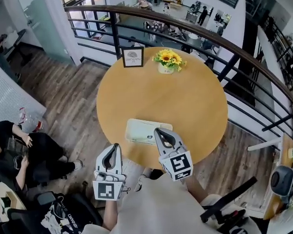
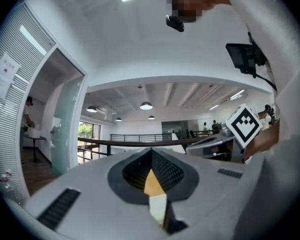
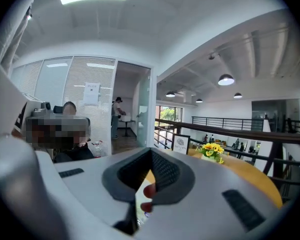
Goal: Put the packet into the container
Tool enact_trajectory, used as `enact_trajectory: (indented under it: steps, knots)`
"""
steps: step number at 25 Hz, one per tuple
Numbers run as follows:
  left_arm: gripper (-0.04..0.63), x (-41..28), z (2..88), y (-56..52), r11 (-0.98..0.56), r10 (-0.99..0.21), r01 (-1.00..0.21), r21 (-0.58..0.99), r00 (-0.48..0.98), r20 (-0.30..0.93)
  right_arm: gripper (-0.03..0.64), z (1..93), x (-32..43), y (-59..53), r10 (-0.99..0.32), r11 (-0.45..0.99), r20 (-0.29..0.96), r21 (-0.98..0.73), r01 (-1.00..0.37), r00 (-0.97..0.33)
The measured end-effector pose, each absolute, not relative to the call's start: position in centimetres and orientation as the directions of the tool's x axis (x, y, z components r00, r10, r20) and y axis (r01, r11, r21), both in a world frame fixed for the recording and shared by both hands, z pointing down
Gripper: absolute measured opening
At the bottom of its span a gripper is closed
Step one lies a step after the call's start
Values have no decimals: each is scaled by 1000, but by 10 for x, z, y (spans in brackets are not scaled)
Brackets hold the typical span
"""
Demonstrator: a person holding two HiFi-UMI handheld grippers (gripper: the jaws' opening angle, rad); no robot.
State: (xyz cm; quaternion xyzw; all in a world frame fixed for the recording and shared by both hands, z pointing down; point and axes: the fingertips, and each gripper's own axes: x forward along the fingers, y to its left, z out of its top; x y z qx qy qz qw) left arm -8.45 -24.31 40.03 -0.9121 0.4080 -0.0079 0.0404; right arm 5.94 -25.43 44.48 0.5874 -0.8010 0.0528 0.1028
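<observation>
Hovering shut above the container (image 1: 133,130), right gripper (image 1: 161,132) looks empty, suggesting packet delivered; left gripper (image 1: 115,147), also shut, stands clear.

Grippers: two, the left gripper (image 1: 115,147) and the right gripper (image 1: 158,131), both lower centre of the frame
Round table (image 1: 190,108): one, centre
Container (image 1: 136,130): one, at the table's lower edge
Flower pot (image 1: 167,63): one, top centre
Framed sign (image 1: 133,57): one, left of the flowers
Seated person (image 1: 19,152): one, lower left

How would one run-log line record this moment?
left hand-held gripper: shut, empty | right hand-held gripper: shut, red bit at tips | pale rectangular container: on round wooden table, near edge
</observation>
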Motion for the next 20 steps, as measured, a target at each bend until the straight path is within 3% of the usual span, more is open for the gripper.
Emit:
enact_trajectory:
  steps: [8, 20]
  knots:
    - [5, -59, 413, -201, -733, -680, -679, 30, 733, -14, 5, 434, 67, -193, -964, 208, 182, 62, -976, -194]
    - [5, -31, 411, -122, -773, -635, -635, 3, 773, -4, 5, 421, 88, -98, -984, 148, 124, 164, -975, -128]
